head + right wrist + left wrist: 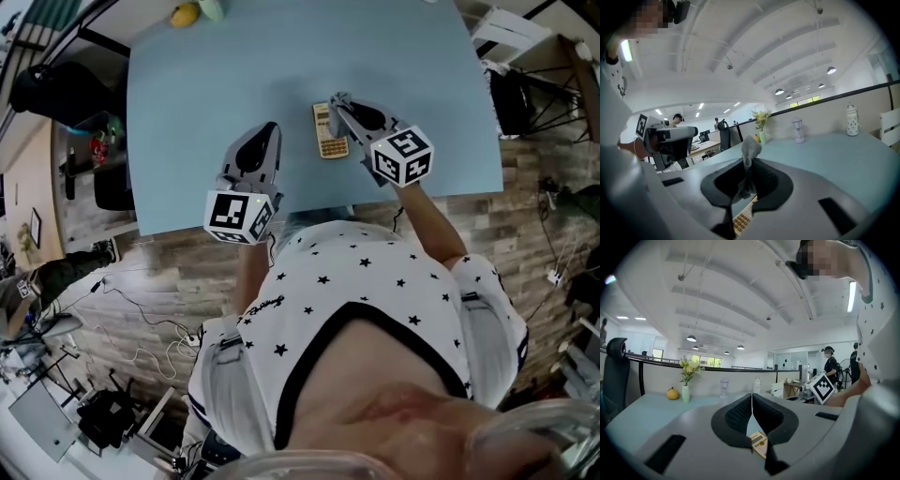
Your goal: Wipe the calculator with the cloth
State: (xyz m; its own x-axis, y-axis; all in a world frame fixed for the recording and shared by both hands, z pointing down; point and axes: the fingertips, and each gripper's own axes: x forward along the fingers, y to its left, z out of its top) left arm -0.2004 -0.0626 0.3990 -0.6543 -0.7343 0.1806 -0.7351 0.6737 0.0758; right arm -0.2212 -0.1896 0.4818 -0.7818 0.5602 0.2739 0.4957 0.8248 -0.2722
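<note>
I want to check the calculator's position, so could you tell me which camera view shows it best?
The head view: the calculator lies almost whole on the blue table. The left gripper view shows just one corner of it; the right gripper view, only some keys.

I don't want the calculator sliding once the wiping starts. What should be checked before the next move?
1. Cloth gripped: the right gripper is shut on the cloth, with a tuft sticking out past the jaws. Ok.
2. Calculator placed for wiping: the calculator lies flat on the table, keys up. Ok.
3. Cloth touching the calculator: the right gripper is at its right edge, but contact does not show. Cannot tell.
4. Calculator steadied: the left gripper is shut, empty and apart from it. Not ok.
5. Wiping path: nothing else lies beside the calculator. Ok.
</note>
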